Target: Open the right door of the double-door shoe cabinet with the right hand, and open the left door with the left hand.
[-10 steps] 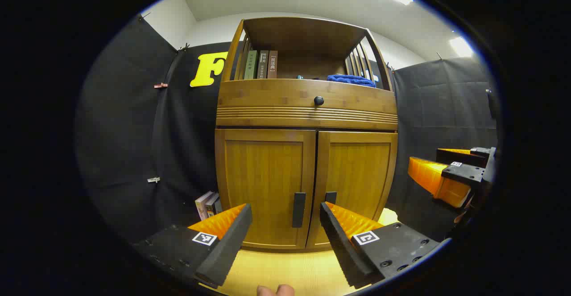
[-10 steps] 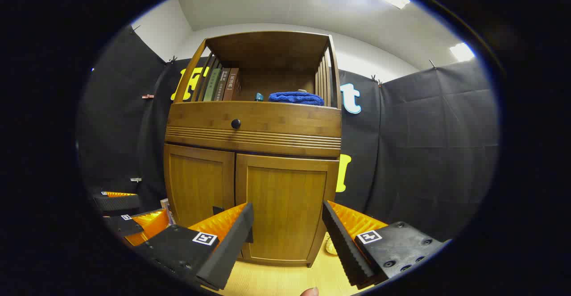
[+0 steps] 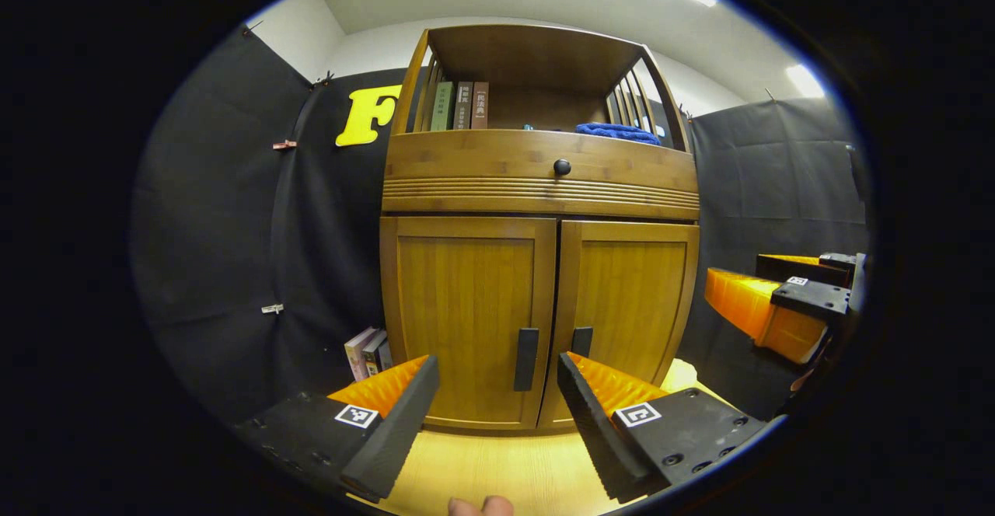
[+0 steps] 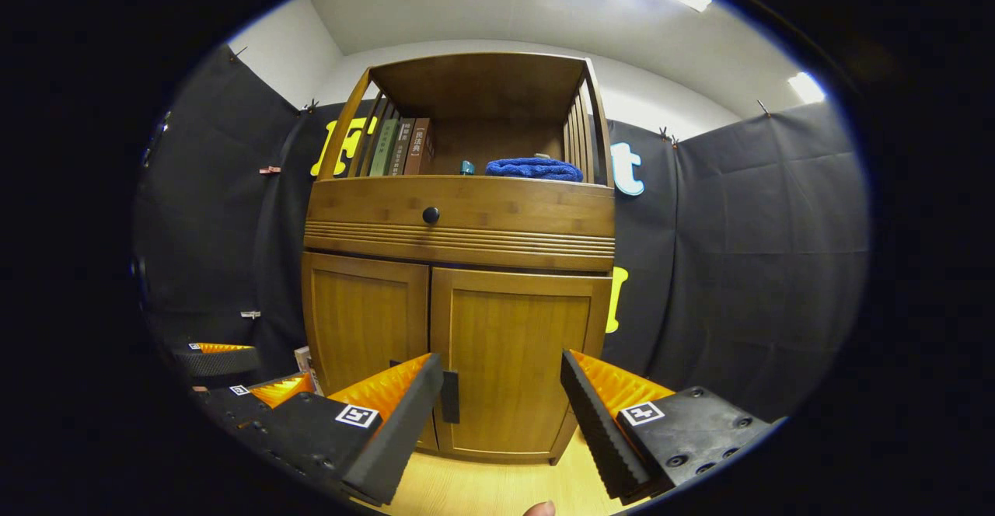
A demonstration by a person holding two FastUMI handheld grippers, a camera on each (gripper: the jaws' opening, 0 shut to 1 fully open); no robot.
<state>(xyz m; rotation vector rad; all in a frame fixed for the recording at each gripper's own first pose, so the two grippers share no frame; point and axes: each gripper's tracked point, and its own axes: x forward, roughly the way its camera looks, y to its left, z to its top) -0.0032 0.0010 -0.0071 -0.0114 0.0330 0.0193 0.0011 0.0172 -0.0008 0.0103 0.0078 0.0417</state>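
A wooden shoe cabinet (image 3: pixel 536 190) stands ahead with both doors closed. In the left gripper view, the left door (image 3: pixel 466 314) and right door (image 3: pixel 630 306) each carry a dark vertical handle, the left handle (image 3: pixel 526 359) and the right handle (image 3: pixel 581 341), near the centre seam. My left gripper (image 3: pixel 497 372) is open, short of the doors, with the left handle between its fingers in the image. The right gripper (image 3: pixel 785 298) shows at the far right, open. In the right gripper view, my right gripper (image 4: pixel 501 368) is open before the right door (image 4: pixel 513 360); its handle (image 4: pixel 450 396) peeks beside the left finger.
A drawer with a round black knob (image 3: pixel 561 166) sits above the doors. The open shelf holds books (image 3: pixel 461 106) and a blue towel (image 3: pixel 618 132). More books (image 3: pixel 365 351) lean on the floor left of the cabinet. The floor (image 3: pixel 497 469) is light wood.
Both gripper views shifted slightly: the cabinet sits a little higher in the left view and further right in the right view. Doors remain closed and both grippers stay open.
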